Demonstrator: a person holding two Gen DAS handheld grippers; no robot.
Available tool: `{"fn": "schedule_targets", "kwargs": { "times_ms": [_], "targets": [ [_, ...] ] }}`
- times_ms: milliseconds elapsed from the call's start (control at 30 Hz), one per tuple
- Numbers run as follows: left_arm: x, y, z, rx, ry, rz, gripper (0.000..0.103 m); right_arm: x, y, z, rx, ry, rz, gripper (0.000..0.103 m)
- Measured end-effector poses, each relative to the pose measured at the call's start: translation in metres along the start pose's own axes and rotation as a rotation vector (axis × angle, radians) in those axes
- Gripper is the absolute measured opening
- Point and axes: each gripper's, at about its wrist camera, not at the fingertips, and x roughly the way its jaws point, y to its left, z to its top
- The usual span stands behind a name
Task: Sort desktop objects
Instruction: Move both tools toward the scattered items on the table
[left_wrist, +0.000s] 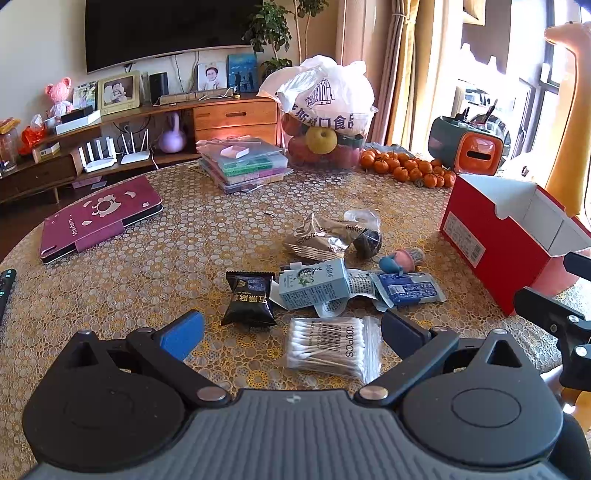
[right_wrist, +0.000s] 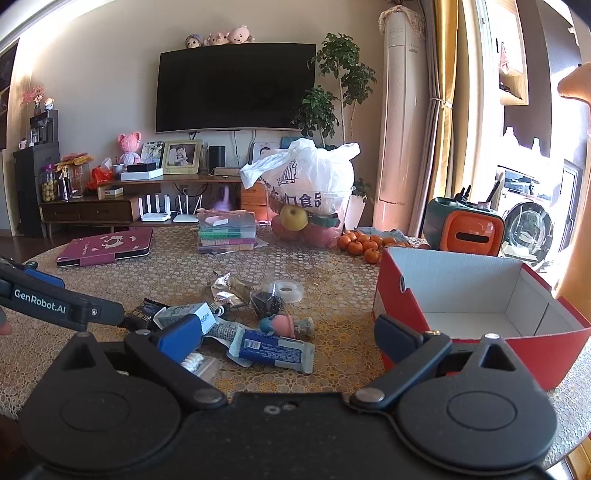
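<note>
both claws wide open, empty: left claw (left_wrist: 291, 334) over the swabs (left_wrist: 330, 347), right claw (right_wrist: 288, 338) by the empty red box (right_wrist: 406, 306)

The remote control (left_wrist: 6, 291) is cut off by the left wrist view's left edge. In the right wrist view the cotton swab pack (right_wrist: 199, 363) lies mostly behind a blue finger pad (right_wrist: 181, 338) — the black snack packet (right_wrist: 142, 317) is half-covered by the left gripper's arm
</note>
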Motion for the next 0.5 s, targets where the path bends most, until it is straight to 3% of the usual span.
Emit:
{"fn": "schedule_targets", "kwargs": {
  "times_ms": [500],
  "targets": [
    [0.059, 0.031, 0.005, -0.047, 0.032, 0.072, 0.103, 0.059, 0.007, -0.008, -0.015, 0.065, 0.003, 0.099]
  ]
}}
